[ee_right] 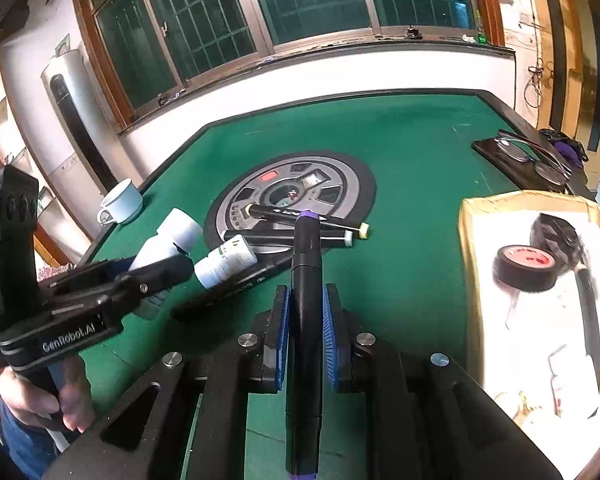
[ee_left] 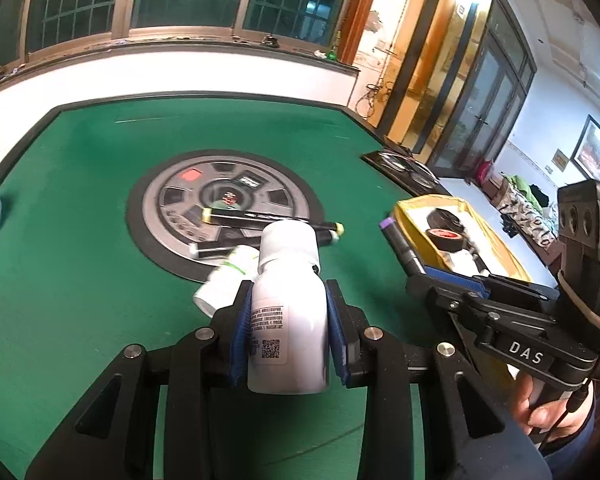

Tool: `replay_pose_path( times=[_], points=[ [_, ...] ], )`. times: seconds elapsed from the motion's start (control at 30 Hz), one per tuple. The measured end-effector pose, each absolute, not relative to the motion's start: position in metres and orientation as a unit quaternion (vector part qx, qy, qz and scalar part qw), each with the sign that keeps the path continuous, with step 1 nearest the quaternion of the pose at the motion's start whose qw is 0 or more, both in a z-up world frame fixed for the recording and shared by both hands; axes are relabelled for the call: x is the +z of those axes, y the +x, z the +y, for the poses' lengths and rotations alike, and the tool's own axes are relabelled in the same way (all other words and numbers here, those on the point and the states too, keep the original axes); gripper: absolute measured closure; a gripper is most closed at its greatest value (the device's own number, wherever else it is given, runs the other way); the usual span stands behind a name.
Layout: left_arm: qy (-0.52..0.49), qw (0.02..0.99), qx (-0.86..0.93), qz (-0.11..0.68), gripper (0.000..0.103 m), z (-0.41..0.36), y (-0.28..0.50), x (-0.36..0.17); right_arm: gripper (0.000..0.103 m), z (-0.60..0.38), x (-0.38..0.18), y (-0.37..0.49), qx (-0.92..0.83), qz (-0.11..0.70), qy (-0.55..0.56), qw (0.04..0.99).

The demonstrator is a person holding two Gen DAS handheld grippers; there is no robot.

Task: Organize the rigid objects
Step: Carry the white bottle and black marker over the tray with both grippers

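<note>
My left gripper [ee_left: 288, 304] is shut on a white pill bottle [ee_left: 288, 320] with a QR label, held above the green table [ee_left: 80, 240]. My right gripper [ee_right: 305, 312] is shut on a black marker with a purple cap [ee_right: 306, 300]; it also shows in the left wrist view [ee_left: 400, 240]. A second white bottle with a green label [ee_right: 228, 262] lies on the felt, beside several black markers [ee_right: 300, 216] on the round centre panel [ee_right: 292, 196]. A yellow box [ee_right: 470, 240] at the right holds a black tape roll [ee_right: 526, 266] and other dark items.
A white mug [ee_right: 120, 202] stands at the table's left edge. Glasses on a dark case [ee_right: 528, 152] lie at the far right corner. Windows and a wall stand behind the table. The left gripper [ee_right: 156, 276] shows in the right wrist view.
</note>
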State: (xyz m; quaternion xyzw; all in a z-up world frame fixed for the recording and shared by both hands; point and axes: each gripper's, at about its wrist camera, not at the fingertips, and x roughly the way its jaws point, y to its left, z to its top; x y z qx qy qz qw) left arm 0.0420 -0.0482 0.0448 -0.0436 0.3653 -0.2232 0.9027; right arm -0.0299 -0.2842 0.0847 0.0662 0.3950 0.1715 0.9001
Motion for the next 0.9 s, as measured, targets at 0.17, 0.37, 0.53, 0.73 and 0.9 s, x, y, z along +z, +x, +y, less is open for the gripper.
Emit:
replay_pose_path(
  times=[0.17,0.37,0.53,0.73,0.9],
  points=[
    [-0.039,0.901,-0.232,0.365,0.072,-0.067,0.035,0.049,0.089,-0.296,0.09,-0.037,0.173,0.388,0.076,0.902],
    [-0.037,0.896,-0.25,0.366,0.072,-0.093,0.029,0.052,0.089,-0.317,0.099,-0.044,0.167,0.376,0.093,0.907],
    [-0.033,0.888,-0.274,0.367,0.072,-0.121,0.021,0.057,0.089,-0.342,0.102,-0.053,0.152,0.368,0.108,0.911],
    [-0.041,0.878,-0.306,0.366,0.072,-0.157,0.008,0.065,0.089,-0.379,0.106,-0.064,0.126,0.357,0.131,0.916],
    [-0.046,0.864,-0.332,0.376,0.072,-0.193,-0.003,0.065,0.089,-0.418,0.106,-0.074,0.097,0.35,0.148,0.92]
  ],
)
